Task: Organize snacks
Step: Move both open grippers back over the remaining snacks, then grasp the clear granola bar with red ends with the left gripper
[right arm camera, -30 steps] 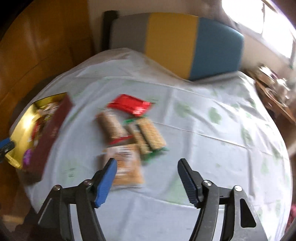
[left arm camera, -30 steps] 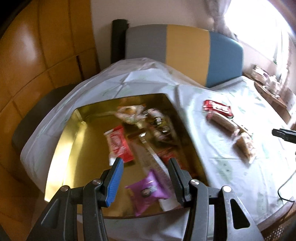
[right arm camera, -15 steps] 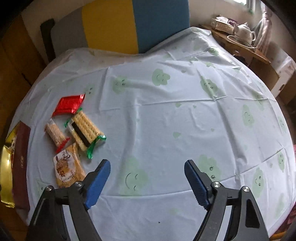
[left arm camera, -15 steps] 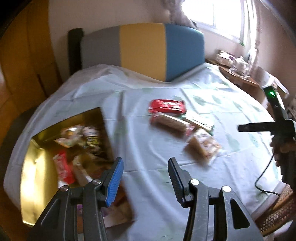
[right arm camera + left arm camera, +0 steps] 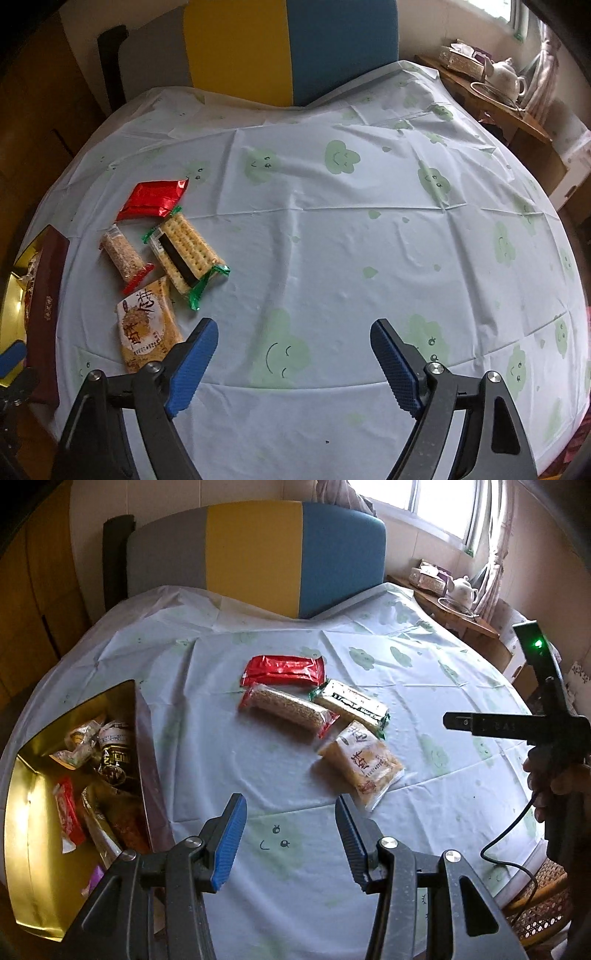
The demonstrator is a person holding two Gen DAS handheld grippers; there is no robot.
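The left gripper (image 5: pixel 290 819) has swung off the gold-lined snack box (image 5: pixel 33 867), now at nine o'clock, empty, parted; the right gripper (image 5: pixel 293 345) is opening, empty, above the cloud-print tablecloth (image 5: pixel 369 240). Four wrapped snacks (image 5: pixel 317 716) lie at twelve o'clock.

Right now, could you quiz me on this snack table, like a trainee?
1. How many snack packs lie loose on the tablecloth?
2. True or false: the left hand-held gripper is holding a snack.
3. Which pack lies farthest from the camera: A red foil pack, B cracker pack, C orange pack?

Key: 1. Four; the rest sit in the gold box. 2. False, nothing is between its fingers. 3. A.
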